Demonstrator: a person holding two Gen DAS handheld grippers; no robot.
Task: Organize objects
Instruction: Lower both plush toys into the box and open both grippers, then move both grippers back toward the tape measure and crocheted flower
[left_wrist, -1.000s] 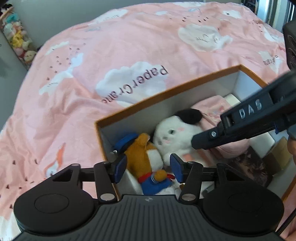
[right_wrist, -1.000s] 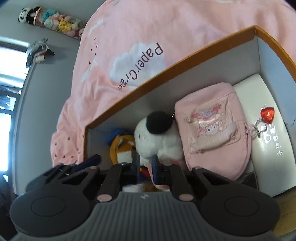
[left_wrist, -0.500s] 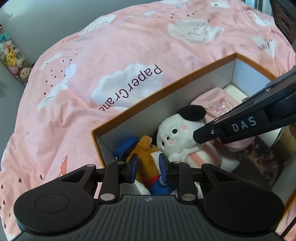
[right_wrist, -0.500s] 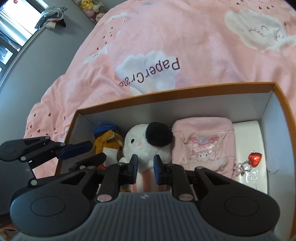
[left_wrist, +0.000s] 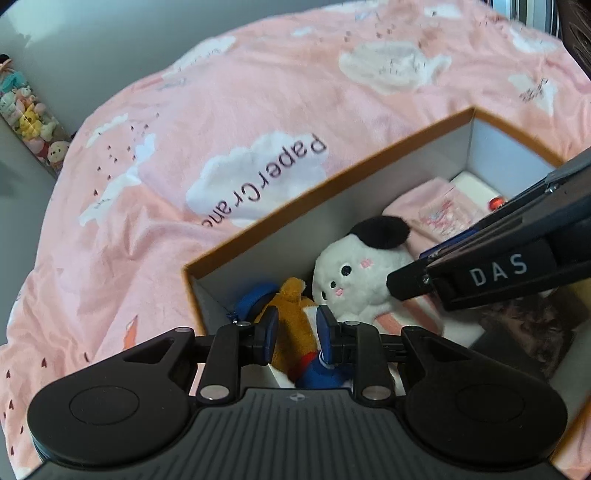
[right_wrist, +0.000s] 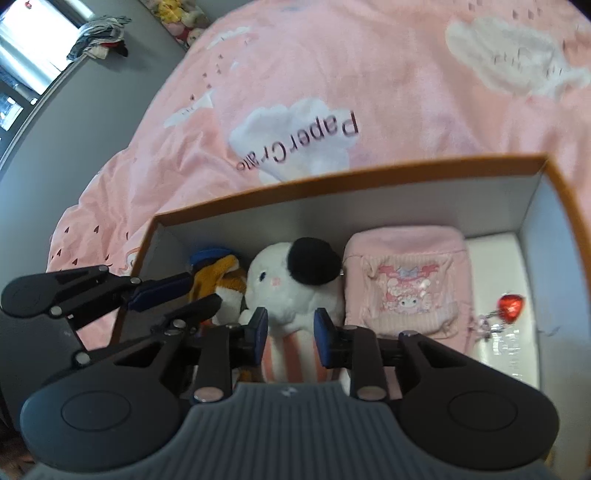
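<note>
Box (right_wrist: 369, 173) w/ orange rim sits on the bed's pink cloud blanket (left_wrist: 258, 110); inside, in a row from its left end: orange plush (left_wrist: 295, 325), white plush w/ black ear (right_wrist: 291, 280), pink pouch (right_wrist: 406, 280), then a white block w/ red heart charm (right_wrist: 511, 304).

Left gripper (left_wrist: 295, 332): fingers narrowed around the orange plush, blue pads at either side of its body; looks like a grip, though pad contact is hard to confirm.

Right gripper (right_wrist: 288, 334): fingers opening; white plush's striped lower body lies between them, pads appear just off the fabric, so prob. a release.

Key relation: each toy lies straight ahead of and below its own fingers, both grippers angled down into the box; orange plush stands roughly upright against the left end wall, long axis running up toward the rim. Left hand is nearer that toy; right is nearer the white one and the pouch. The two grippers are close together, so any lift of the orange plush needs room beside the right one.
</note>
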